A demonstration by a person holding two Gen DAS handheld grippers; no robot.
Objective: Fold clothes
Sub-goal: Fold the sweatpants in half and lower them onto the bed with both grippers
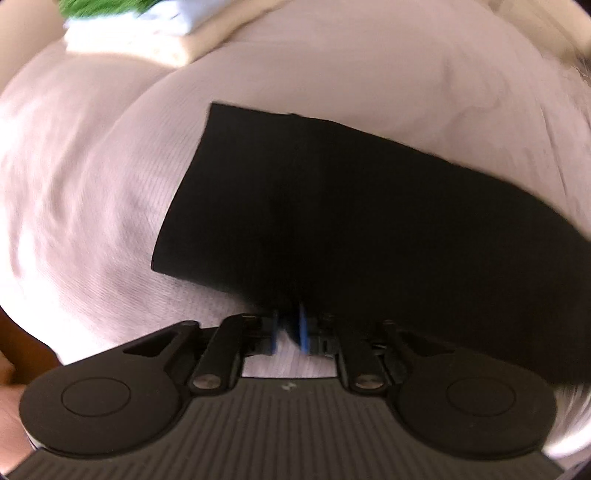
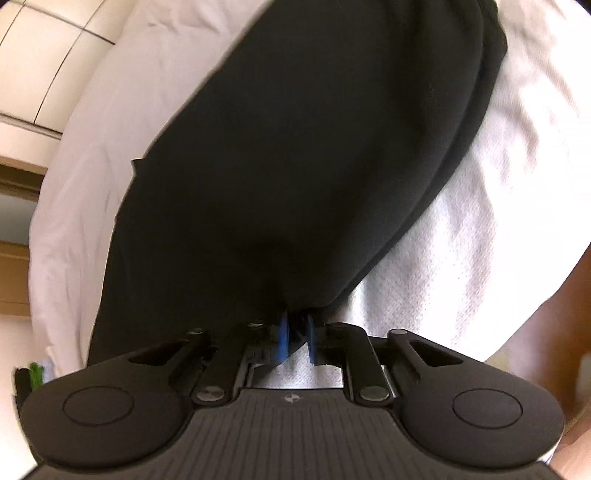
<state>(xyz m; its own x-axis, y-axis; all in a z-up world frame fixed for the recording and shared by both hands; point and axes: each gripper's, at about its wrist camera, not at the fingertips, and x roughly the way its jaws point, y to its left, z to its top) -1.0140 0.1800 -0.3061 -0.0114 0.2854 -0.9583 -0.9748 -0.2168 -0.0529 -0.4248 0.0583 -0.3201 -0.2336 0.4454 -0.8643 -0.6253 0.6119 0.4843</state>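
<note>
A black garment (image 1: 332, 206) lies on a white bedsheet (image 1: 92, 192). My left gripper (image 1: 289, 326) is shut on its near edge, with black cloth pinched between the blue pads (image 1: 303, 328). In the right wrist view the same black garment (image 2: 295, 166) stretches away from me, with layered folded edges along its right side. My right gripper (image 2: 295, 334) is shut on its near edge between the blue pads (image 2: 282, 338). The cloth hides both sets of fingertips.
A stack of folded white and cream cloth (image 1: 140, 33) with something green (image 1: 99, 7) on it sits at the far left of the bed. The bed's left edge and a tiled floor (image 2: 33, 55) show in the right wrist view. The white sheet (image 2: 498, 206) lies to the right.
</note>
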